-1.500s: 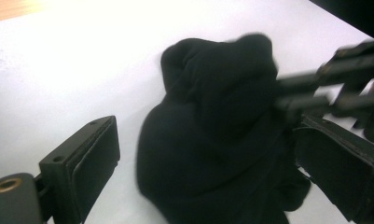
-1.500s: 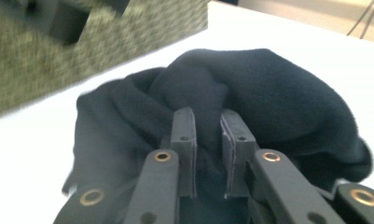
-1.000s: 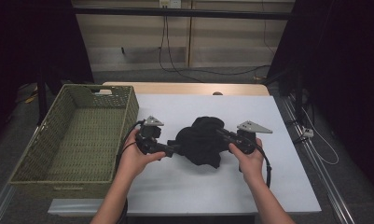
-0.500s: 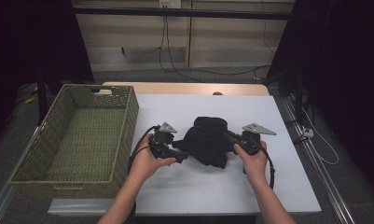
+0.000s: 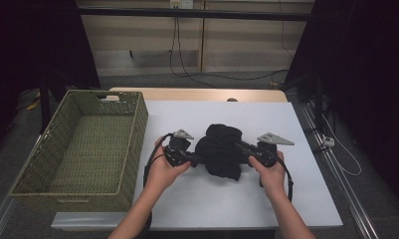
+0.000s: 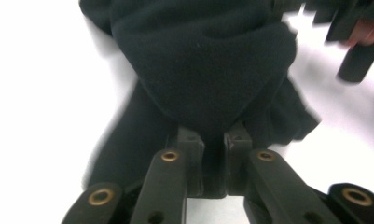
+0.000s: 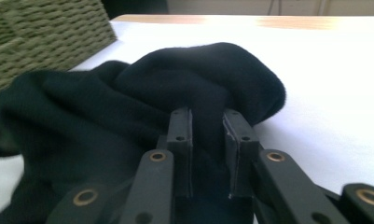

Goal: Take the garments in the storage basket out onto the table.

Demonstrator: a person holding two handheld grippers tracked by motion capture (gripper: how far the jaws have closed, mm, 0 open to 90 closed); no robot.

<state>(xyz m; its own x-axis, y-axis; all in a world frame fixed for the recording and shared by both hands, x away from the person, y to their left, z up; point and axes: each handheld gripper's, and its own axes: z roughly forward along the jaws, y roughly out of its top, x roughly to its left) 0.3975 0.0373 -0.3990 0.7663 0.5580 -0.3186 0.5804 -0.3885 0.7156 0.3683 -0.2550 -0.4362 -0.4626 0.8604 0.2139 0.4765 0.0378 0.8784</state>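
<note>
**A:** Starting nearest: how about the left gripper (image 6: 214,140)?

**B:** Just been closing. Now pinched almost shut on a thick fold of the black garment (image 6: 198,70), with cloth packed between the pads and bulging straight ahead of the jaws.

**A:** And the right gripper (image 7: 208,121)?

**B:** Also clamped on a fold, with only a narrow gap stuffed full of fabric. More of the bundle heaped ahead of those jaws and off to their left.

**A:** Why gripped from 2 sides?

**B:** Probably to carry the whole heap in 1 go, with no loose end trailing. Gripped at 1 point only, likely to sag and drag. Could also be a start on pulling the cloth out flat; hard to say.

**A:** Lying which way?

**B:** Bunched up on the white table (image 5: 187,199), spanning from 1 pair of jaws to the other. Long axis roughly along the line joining the 2 grips, so crosswise in the high view. No clear front or back end: too crumpled to tell collar from hem.

**A:** Anything farther off?

**B:** A green woven basket (image 7: 49,28), well beyond the right jaws and to their left, apart from the cloth. Open at the top, so quite possibly the drop-off place.
</note>
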